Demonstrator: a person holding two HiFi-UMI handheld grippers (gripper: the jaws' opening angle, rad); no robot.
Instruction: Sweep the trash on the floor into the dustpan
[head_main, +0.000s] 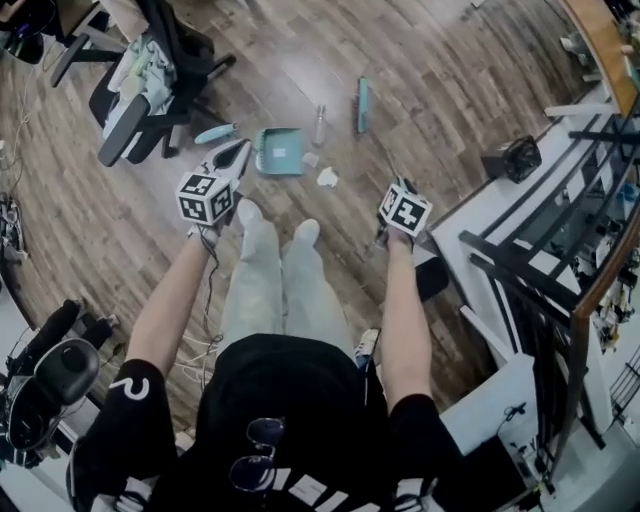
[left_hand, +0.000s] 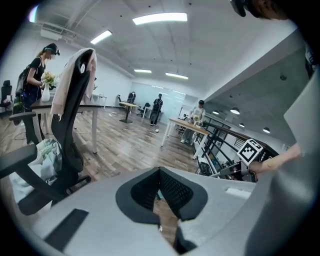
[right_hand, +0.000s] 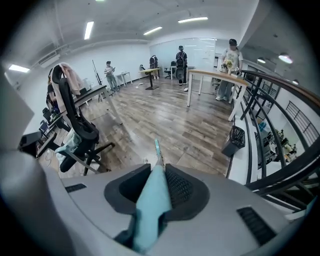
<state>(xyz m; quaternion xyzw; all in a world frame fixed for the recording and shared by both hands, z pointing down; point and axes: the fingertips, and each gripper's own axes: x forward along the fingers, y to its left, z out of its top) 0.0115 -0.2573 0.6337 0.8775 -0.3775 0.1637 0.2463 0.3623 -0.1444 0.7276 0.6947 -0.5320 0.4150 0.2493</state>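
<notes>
Trash (head_main: 327, 178) (crumpled white paper, probably very light) lies on the floor just beside the dustpan (head_main: 278, 152), so gentle strokes suit the broom (right_hand: 150, 210), clamped at its teal handle in the right gripper (right_hand: 159, 175), while the left gripper (left_hand: 161, 186) has its jaws a little apart, empty.

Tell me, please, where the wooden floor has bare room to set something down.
Bare floor lies beyond the teal brush, between it and the black bin, and left of the left gripper, short of the black office chair. It is crowded around the teal plastic dustpan, where crumpled white paper scraps lie.
</notes>
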